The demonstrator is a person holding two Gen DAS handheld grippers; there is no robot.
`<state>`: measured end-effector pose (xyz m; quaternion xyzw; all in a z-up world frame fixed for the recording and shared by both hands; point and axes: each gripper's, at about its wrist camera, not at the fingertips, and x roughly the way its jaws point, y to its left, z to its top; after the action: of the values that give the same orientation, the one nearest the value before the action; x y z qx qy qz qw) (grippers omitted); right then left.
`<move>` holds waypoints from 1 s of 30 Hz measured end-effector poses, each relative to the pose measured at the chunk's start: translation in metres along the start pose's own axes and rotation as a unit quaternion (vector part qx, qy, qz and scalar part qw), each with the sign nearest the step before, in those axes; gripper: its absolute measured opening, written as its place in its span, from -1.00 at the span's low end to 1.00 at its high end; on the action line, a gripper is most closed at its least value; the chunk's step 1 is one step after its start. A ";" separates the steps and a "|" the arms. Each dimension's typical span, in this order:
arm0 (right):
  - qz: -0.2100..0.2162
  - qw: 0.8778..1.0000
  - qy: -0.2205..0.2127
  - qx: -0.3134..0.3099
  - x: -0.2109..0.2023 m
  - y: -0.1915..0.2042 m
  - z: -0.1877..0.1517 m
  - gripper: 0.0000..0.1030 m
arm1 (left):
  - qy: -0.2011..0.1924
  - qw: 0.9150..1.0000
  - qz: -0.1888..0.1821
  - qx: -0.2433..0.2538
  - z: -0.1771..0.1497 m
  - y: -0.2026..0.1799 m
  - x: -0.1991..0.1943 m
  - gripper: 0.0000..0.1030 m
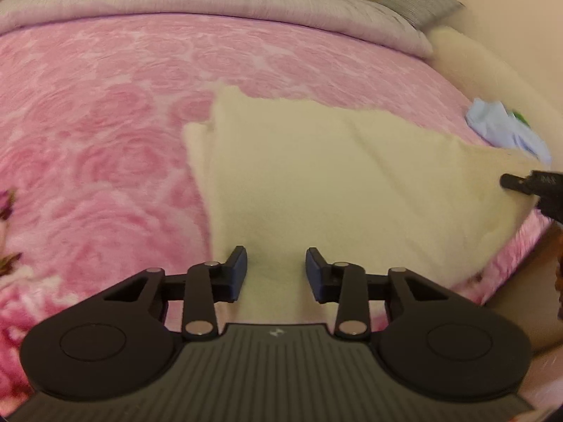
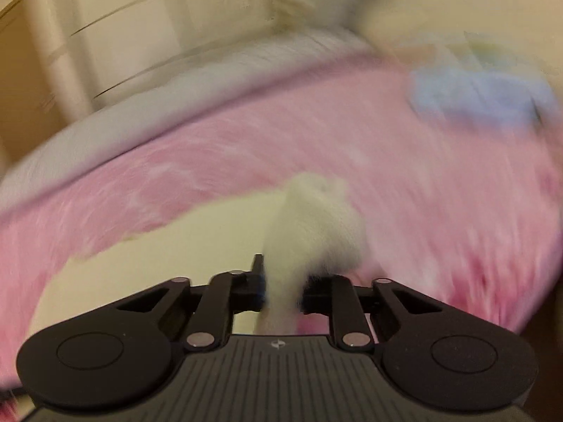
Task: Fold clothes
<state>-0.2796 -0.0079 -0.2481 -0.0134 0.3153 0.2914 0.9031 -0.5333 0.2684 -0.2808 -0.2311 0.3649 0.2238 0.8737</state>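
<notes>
Right tongs (image 2: 281,281) pinching cream garment (image 2: 313,218); left tongs (image 1: 276,269) parted.

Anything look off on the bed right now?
Only the cream garment: its right corner is lifted off the pink blanket, pinched in the right gripper. The left gripper is open over it.

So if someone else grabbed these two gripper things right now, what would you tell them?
Left gripper: open, holding nothing, over the near edge of the cream fleece garment.
Right gripper: shut on a bunched corner of that garment, lifted off the pink bedspread; this view is motion-blurred.
Garment lies mostly flat on the bedspread, one strip already doubled along its left side.
A light blue garment waits crumpled by the far right edge.
Left to do: probably carry the held corner across, flatten, then fold the blue one.
</notes>
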 end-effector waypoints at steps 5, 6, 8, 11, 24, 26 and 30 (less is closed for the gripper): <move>0.055 0.976 -0.055 -0.203 -0.025 0.103 -0.019 -0.72 | -0.025 0.999 0.022 -0.029 0.004 0.017 -0.024 -0.24; 0.070 0.966 -0.061 -0.240 -0.029 0.123 -0.028 -0.72 | -0.028 0.999 0.020 -0.038 0.004 0.022 -0.028 -0.24; 0.106 0.948 -0.049 -0.296 -0.032 0.151 -0.050 -0.72 | -0.035 0.997 0.004 -0.065 0.003 0.032 -0.035 -0.24; 0.160 0.921 0.002 -0.355 -0.024 0.185 -0.082 -0.68 | -0.040 0.995 -0.022 -0.093 0.001 0.040 -0.041 -0.23; 0.229 0.960 0.088 -0.133 -0.032 0.094 -0.036 0.16 | -0.025 0.975 -0.112 -0.191 0.002 0.046 -0.027 -0.10; 0.205 0.973 0.109 -0.021 -0.012 0.062 -0.022 0.10 | -0.016 0.968 -0.131 -0.213 0.007 0.046 -0.015 -0.07; 0.185 0.960 0.147 0.150 0.026 0.018 -0.018 0.04 | 0.009 0.947 -0.160 -0.279 0.017 0.049 0.021 0.00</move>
<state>-0.2833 0.0169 -0.2742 0.1375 0.4817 0.3973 0.7689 -0.5386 0.3211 -0.2974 -0.5233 0.2542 0.1715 0.7951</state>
